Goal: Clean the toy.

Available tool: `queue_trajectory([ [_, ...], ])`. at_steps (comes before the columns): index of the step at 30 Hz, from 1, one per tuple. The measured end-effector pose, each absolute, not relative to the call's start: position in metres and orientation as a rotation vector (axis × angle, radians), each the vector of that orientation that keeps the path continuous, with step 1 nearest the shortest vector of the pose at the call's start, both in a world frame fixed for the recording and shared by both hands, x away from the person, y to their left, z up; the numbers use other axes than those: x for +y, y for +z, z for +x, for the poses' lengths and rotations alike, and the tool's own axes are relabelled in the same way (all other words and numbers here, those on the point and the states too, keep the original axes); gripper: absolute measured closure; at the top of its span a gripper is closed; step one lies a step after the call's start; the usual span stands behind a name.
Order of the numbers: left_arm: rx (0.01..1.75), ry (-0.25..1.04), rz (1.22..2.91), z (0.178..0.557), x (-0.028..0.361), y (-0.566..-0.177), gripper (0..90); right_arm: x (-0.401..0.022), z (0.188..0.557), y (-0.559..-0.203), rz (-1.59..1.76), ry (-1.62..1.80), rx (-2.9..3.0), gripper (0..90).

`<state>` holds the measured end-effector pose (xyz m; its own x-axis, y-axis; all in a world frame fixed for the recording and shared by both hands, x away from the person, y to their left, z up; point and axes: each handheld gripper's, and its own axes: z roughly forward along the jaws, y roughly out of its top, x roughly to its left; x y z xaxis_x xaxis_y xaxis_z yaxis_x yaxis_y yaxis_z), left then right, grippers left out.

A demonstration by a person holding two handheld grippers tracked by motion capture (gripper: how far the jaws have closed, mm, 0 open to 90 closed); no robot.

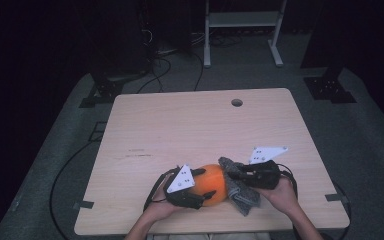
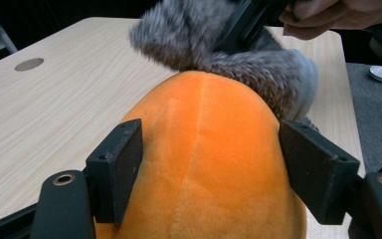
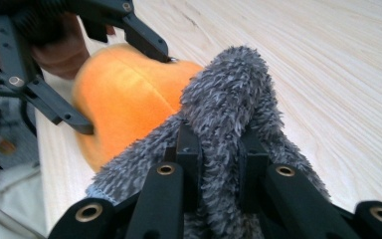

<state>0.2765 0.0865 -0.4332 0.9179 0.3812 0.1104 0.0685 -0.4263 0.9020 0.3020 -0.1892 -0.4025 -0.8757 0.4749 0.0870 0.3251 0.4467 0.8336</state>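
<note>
Orange plush held and grey cloth pressed against it near the table's front edge

Orange plush toy (image 1: pixel 214 182) is gripped from both sides by the jaws of the left gripper (image 1: pixel 200 186), close to the near edge of the light wooden table (image 1: pixel 200 125). A fold of fuzzy grey cloth (image 1: pixel 240 190) is pinched tightly between the closed jaws of the right gripper (image 1: pixel 232 175) and is laid against the toy's right side, touching it. Both hands are seen entering from the bottom edge. Bare tabletop is left behind and to both sides of the pair, with a round hole (image 1: pixel 237 102) far off near the back edge.
</note>
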Motion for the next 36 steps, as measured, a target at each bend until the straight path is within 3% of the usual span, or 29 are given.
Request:
queue_trajectory([
  [3,0.329,0.35,1.985,0.277,0.084,-0.433,26.8,-0.183,0.296,-0.395,0.628,1.564,2.524,76.1],
  [6,0.338,0.292,1.973,0.278,0.086,-0.429,19.7,-0.175,0.296,-0.399,0.598,1.489,2.547,76.2],
  [12,0.404,0.246,1.944,0.286,0.096,-0.429,15.7,-0.187,0.3,-0.405,0.669,1.462,2.536,76.2],
  [18,0.36,0.31,1.98,0.28,0.087,-0.431,28.5,-0.178,0.293,-0.395,0.595,1.58,2.533,75.9],
  [22,0.343,0.307,1.983,0.279,0.09,-0.429,27.8,-0.172,0.292,-0.396,0.574,1.541,2.54,76.1],
  [25,0.323,0.222,1.944,0.282,0.097,-0.428,22.4,-0.183,0.3,-0.403,0.656,1.518,2.529,76.2],
  [32,0.343,0.327,1.967,0.281,0.088,-0.43,32.5,-0.186,0.294,-0.394,0.616,1.607,2.511,76.3],
  [36,0.343,0.31,1.963,0.28,0.089,-0.428,29.2,-0.173,0.289,-0.393,0.549,1.563,2.528,76.1],
])
